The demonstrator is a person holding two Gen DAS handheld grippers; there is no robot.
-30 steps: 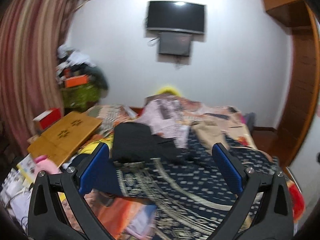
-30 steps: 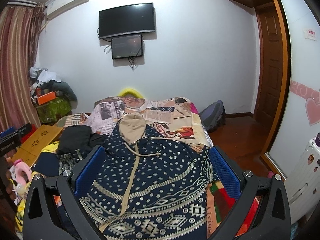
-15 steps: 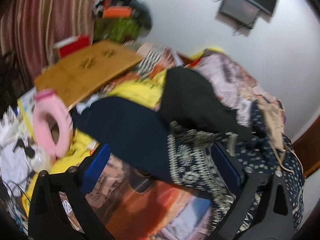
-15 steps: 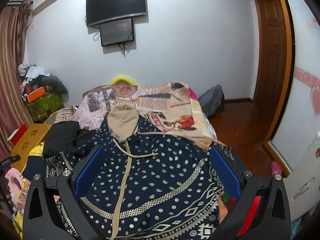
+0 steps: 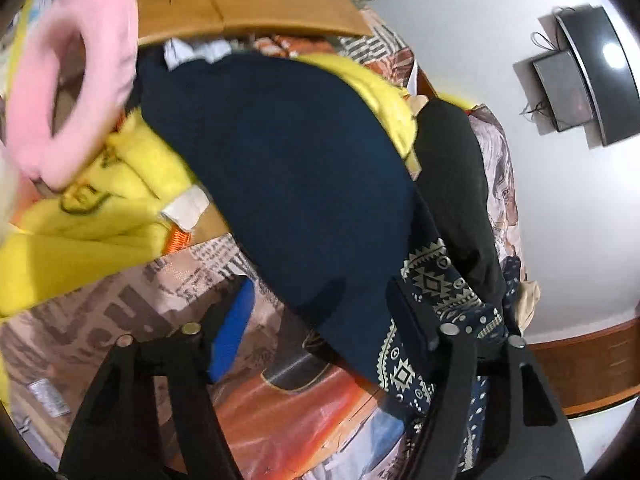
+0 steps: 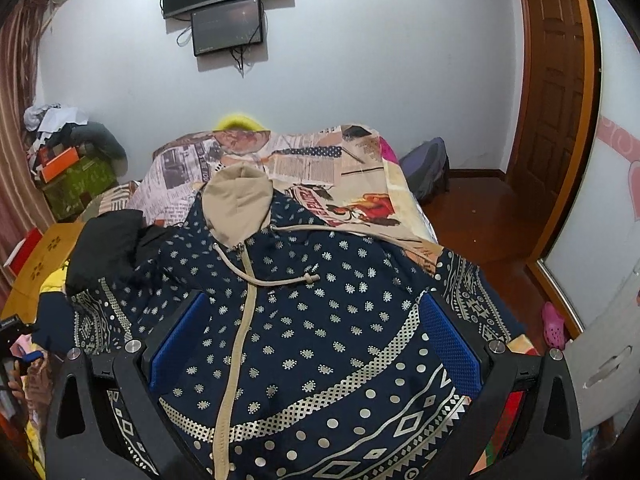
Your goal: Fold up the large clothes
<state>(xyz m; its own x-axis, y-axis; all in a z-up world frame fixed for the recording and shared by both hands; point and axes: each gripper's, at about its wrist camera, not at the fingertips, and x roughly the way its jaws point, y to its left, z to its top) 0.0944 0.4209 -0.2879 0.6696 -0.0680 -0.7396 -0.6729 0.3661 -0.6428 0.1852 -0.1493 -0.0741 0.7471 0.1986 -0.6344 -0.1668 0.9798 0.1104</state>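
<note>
Bed (image 6: 404,200): hoodie (image 6: 320,320) sleeve overhangs right edge

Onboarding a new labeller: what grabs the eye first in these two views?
The navy patterned hoodie, spread front-up on the bed with its beige hood towards the wall, fills the right wrist view under the open right gripper. In the left wrist view, the left gripper has just been closing around the hoodie's plain navy sleeve, pads not yet pressing. A pink ring cushion stands out at upper left.

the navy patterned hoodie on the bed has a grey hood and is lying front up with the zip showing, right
Not quite: the hood is beige, not grey. The right wrist view shows the navy patterned hoodie lying front up on the bed, zip showing.
</note>
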